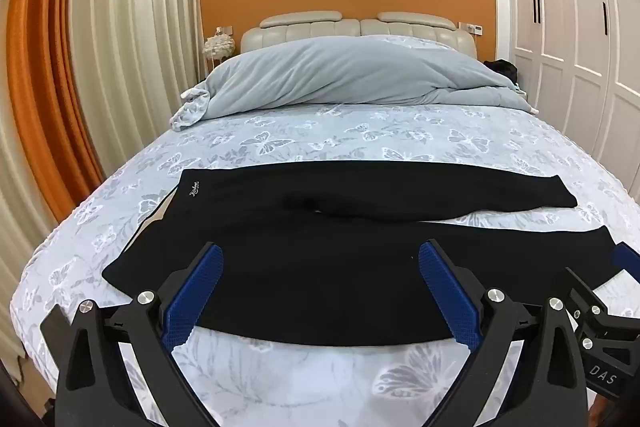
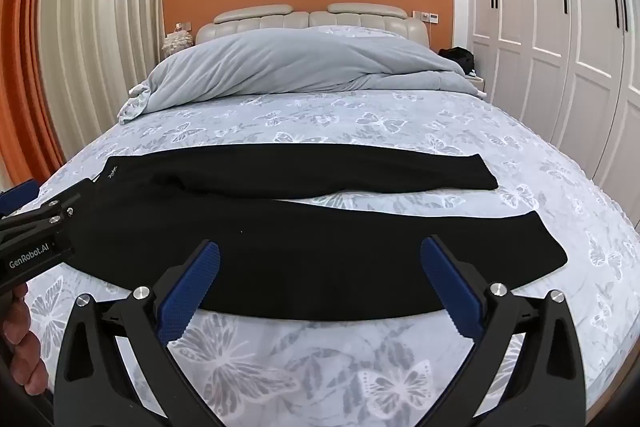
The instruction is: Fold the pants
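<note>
I see pants (image 1: pixel 320 267) lying crosswise ahead, waistband left | left gripper (image 1: pixel 320 291) nearer waist, spread, empty | right gripper (image 2: pixel 320 287) nearer cuffs, spread, empty

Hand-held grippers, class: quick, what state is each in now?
Left hand-held gripper: open, holding nothing.
Right hand-held gripper: open, holding nothing.

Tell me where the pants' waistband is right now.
The waistband lies at the pants' left end on the butterfly sheet, ahead-left of the open left gripper.
</note>
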Motion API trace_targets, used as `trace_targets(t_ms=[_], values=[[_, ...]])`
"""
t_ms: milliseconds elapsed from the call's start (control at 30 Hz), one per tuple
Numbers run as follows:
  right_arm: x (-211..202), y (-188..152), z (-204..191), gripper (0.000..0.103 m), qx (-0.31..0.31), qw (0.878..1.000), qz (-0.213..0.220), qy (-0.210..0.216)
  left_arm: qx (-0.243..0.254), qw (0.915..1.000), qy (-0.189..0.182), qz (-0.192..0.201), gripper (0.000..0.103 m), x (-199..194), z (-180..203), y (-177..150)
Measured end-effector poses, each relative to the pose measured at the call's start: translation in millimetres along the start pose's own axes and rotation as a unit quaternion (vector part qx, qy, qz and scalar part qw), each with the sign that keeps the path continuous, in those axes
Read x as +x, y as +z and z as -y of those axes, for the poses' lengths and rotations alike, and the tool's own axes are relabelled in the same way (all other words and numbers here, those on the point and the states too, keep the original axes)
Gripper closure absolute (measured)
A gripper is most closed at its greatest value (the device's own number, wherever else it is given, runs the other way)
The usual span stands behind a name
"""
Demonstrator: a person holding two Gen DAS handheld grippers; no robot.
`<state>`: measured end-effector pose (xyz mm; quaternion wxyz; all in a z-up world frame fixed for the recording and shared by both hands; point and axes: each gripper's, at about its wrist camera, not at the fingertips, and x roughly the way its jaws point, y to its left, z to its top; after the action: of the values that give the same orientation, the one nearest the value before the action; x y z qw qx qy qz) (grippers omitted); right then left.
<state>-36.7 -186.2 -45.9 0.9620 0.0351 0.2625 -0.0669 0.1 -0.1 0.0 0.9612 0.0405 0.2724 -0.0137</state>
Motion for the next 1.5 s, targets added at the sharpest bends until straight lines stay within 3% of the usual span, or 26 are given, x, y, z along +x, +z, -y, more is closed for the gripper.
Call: trace_targets(t_ms=[200, 1500], values=[[7, 7, 11, 0.005, 0.017, 1.000, -0.016, 0.005, -0.005, 1.0000, -0.005, -0.003, 0.006, 2, -2, 0], [0, 1, 1, 0.005, 0.007, 1.000, -0.003, -0.004, -0.004, 0.9999, 0.008, -0.013, 0.006, 10, 6, -10]])
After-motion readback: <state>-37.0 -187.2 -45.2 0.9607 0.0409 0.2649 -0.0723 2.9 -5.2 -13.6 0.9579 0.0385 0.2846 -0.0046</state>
